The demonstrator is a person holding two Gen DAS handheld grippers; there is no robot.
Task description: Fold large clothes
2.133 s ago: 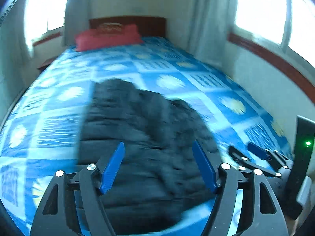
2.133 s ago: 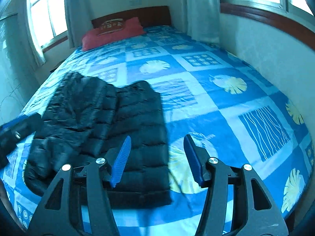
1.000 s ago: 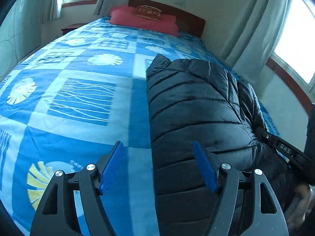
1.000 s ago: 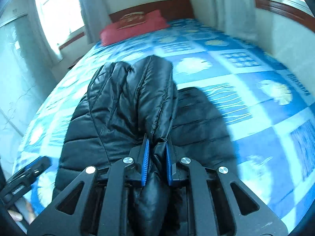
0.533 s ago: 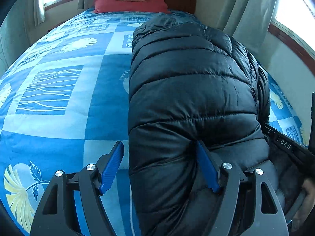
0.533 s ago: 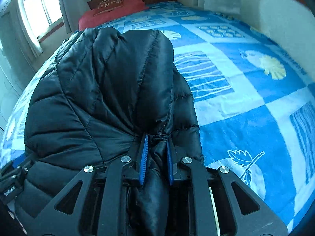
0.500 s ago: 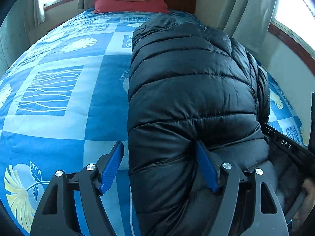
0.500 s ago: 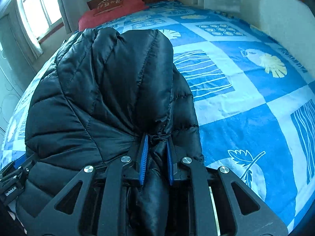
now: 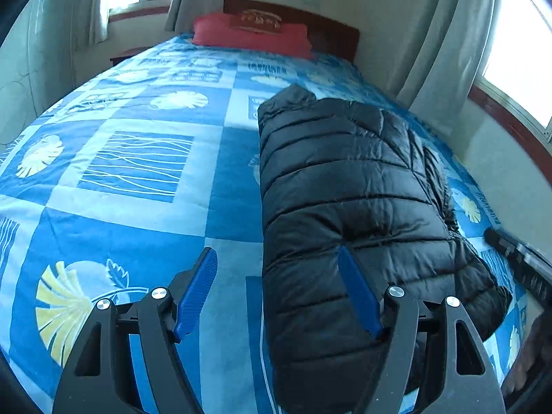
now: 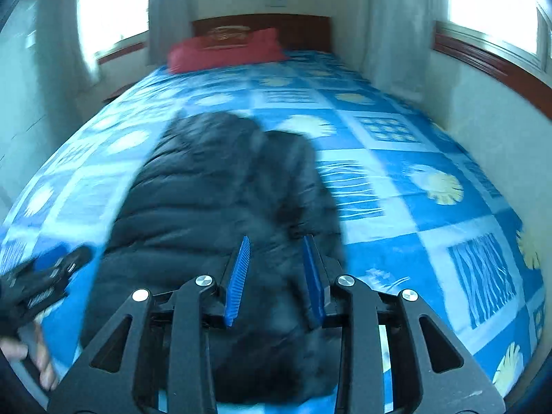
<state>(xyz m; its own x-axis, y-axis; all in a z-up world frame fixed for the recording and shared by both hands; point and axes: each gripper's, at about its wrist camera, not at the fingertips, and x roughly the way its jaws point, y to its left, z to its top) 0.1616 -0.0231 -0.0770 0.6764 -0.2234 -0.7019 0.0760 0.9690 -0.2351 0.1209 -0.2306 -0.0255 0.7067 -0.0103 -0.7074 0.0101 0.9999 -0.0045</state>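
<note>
A black puffer jacket (image 9: 345, 207) lies folded lengthwise on the blue patterned bedspread (image 9: 138, 172), right of the bed's middle. My left gripper (image 9: 277, 293) stands open above the jacket's near left edge; its right finger (image 9: 358, 296) is over the fabric and its left finger over the bedspread. In the blurred right wrist view the jacket (image 10: 214, 200) lies under my right gripper (image 10: 275, 281), whose jaws are opening. Dark fabric shows through the gap, and the pads do not press on it. The left gripper (image 10: 45, 283) shows at that view's left edge.
A red pillow (image 9: 252, 34) lies against the dark wooden headboard (image 9: 327, 34) at the far end. A wall with curtains (image 9: 448, 51) and windows runs close along the bed's right side. A hand (image 10: 34, 352) shows at the lower left.
My right gripper was shut on a fold of the jacket; its jaws have now parted and it has drawn back. The left gripper has pulled back a little, still open.
</note>
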